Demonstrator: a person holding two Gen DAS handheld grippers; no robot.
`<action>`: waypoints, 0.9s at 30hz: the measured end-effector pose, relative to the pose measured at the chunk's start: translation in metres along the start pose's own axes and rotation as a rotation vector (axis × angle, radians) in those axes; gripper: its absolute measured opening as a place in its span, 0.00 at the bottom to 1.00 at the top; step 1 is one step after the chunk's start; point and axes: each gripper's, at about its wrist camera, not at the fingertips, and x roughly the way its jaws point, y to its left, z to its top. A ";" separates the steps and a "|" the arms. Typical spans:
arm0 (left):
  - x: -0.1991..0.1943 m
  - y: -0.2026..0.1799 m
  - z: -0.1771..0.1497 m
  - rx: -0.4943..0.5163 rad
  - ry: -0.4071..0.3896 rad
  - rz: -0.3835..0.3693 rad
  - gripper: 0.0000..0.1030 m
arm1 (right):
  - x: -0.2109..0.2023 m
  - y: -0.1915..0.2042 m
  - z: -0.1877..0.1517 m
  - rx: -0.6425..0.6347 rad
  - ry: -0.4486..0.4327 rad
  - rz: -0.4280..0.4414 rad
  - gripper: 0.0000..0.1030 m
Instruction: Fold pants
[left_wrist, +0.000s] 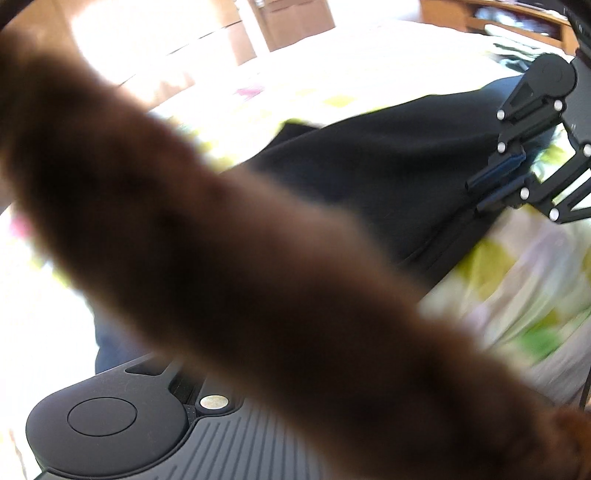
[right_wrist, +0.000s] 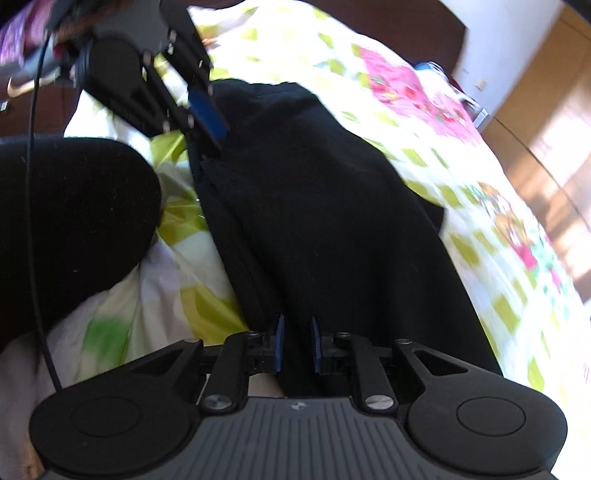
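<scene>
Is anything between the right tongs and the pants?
Nothing visible does. The black pants lie right at the right tongs, on the bedspread. A blurred brown shape covers much of the left wrist view.

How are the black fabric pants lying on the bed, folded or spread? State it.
Folded, at least once: the black fabric pants lie on the floral bedsheet as one narrow strip, with stacked layer edges along one side. Further folds cannot be told.

Black pants (right_wrist: 314, 206) are seen at the centre of the right wrist view. A white bedcover (right_wrist: 424, 122), checked in lime green with pink floral patches toward 2 o'clock, is spread beneath. Both grippers are black with blue pads: right (right_wrist: 297, 345) at 6 o'clock, left (right_wrist: 207, 118) at 11 o'clock. A blurred brown sleeve (left_wrist: 221, 258) is shown across the left wrist view.
</scene>
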 end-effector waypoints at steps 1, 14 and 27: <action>-0.003 0.007 -0.007 -0.013 -0.001 0.001 0.20 | 0.003 0.001 0.005 -0.025 0.000 -0.003 0.30; -0.005 0.027 -0.041 0.097 -0.036 0.051 0.37 | 0.014 0.003 0.040 -0.002 -0.004 0.084 0.36; 0.004 0.045 -0.051 0.154 -0.049 0.164 0.38 | 0.046 0.007 0.064 0.049 0.045 0.097 0.30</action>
